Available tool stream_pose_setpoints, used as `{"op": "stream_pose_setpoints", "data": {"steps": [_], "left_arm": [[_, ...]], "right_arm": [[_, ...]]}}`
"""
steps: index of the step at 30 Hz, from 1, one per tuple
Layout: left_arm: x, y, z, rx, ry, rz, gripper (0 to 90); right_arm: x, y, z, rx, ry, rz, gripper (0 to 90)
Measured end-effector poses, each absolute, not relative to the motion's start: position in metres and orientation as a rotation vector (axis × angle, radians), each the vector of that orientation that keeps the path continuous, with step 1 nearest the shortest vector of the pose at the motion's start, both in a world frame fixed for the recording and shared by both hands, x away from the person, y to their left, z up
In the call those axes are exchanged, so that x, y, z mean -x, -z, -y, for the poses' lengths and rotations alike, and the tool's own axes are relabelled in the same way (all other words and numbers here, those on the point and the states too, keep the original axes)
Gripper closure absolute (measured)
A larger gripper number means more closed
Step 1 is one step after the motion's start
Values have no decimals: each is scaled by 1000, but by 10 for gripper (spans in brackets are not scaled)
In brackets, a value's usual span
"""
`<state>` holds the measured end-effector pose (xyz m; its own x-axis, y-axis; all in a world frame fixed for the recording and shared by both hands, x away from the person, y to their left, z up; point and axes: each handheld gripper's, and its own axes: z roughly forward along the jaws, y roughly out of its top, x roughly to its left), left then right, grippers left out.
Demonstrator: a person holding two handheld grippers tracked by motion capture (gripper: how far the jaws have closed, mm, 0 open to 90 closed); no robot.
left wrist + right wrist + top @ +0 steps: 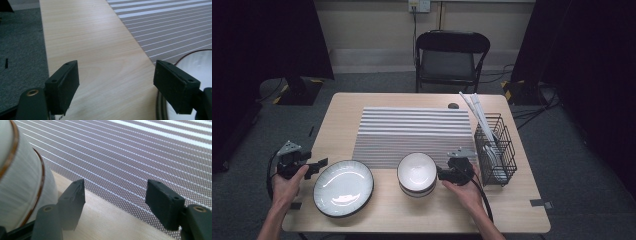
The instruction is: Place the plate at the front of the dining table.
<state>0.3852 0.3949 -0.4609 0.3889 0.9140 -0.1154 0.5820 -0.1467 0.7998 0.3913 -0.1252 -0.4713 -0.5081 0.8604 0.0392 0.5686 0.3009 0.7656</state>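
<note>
- No text, label, brand, number or sign could be read anywhere in the high view or in either gripper view.

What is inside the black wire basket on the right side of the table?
The wire basket holds long white sticks, perhaps chopsticks, leaning out over its top. Its bottom is too small to make out.
</note>
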Motion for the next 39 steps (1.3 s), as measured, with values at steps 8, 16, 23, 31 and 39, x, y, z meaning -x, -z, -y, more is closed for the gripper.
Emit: {"op": "stream_pose_setpoints", "data": {"steps": [8,16,23,31,39], "left_arm": [[-376,449,-389,-1834,-435,-1238,267],[-365,445,-386,-1833,-399,-1196,287],[-354,438,-383,-1815,-368,-1159,279],[-346,431,-378,-1826,-335,-1119,267],[-340,427,-369,-1845,-350,-1099,267]], "right_arm": [[-396,449,125,-1251,-1076,-2194,344],[-398,439,120,-1231,-1095,-2184,356],[-400,427,121,-1244,-1108,-2170,376],[-400,410,115,-1241,-1134,-2137,348],[-399,394,106,-1226,-1198,-2135,347]]}}
